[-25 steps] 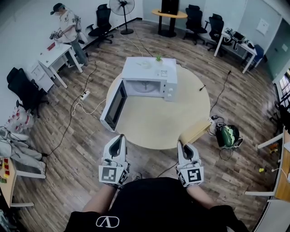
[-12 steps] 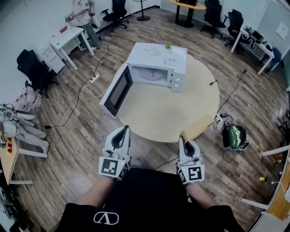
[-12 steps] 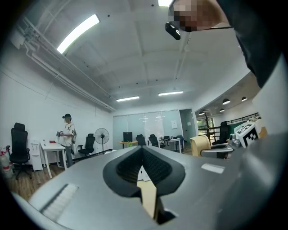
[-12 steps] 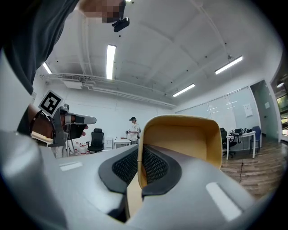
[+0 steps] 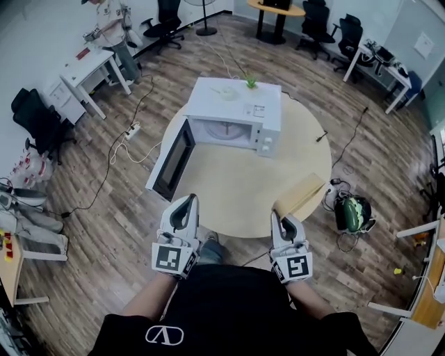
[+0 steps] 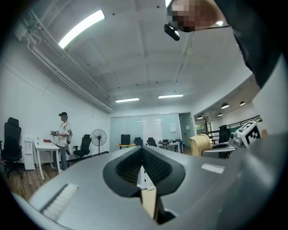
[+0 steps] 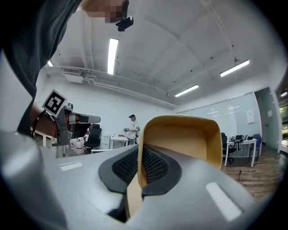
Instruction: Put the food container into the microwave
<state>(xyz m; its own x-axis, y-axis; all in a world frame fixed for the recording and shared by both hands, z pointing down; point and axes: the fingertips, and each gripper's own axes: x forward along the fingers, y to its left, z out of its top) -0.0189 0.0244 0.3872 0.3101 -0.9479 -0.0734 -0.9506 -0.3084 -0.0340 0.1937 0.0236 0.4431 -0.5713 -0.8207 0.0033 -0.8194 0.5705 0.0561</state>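
A white microwave [image 5: 235,112] stands at the far side of the round wooden table [image 5: 243,188], its door [image 5: 169,160] swung wide open to the left. The tan food container [image 5: 300,196] hangs over the table's near right edge, tilted, with my right gripper [image 5: 280,217] shut on its wall. In the right gripper view the container [image 7: 180,134] rises past the jaws of the right gripper [image 7: 139,162], one wall pinched between them. My left gripper [image 5: 185,203] stays at the near left edge, shut and holding nothing. The left gripper [image 6: 143,158] points upward into the room.
A small plant [image 5: 250,82] sits on top of the microwave. Cables and a power strip [image 5: 129,131] lie on the floor at left, and a green and black object [image 5: 350,211] sits on the floor at right. A person [image 5: 111,17] stands by white desks at the far left, with office chairs beyond.
The head view has swayed, so the table and microwave shift in the picture. Both grippers keep their places at the near table edge, and the container stays in the right one.
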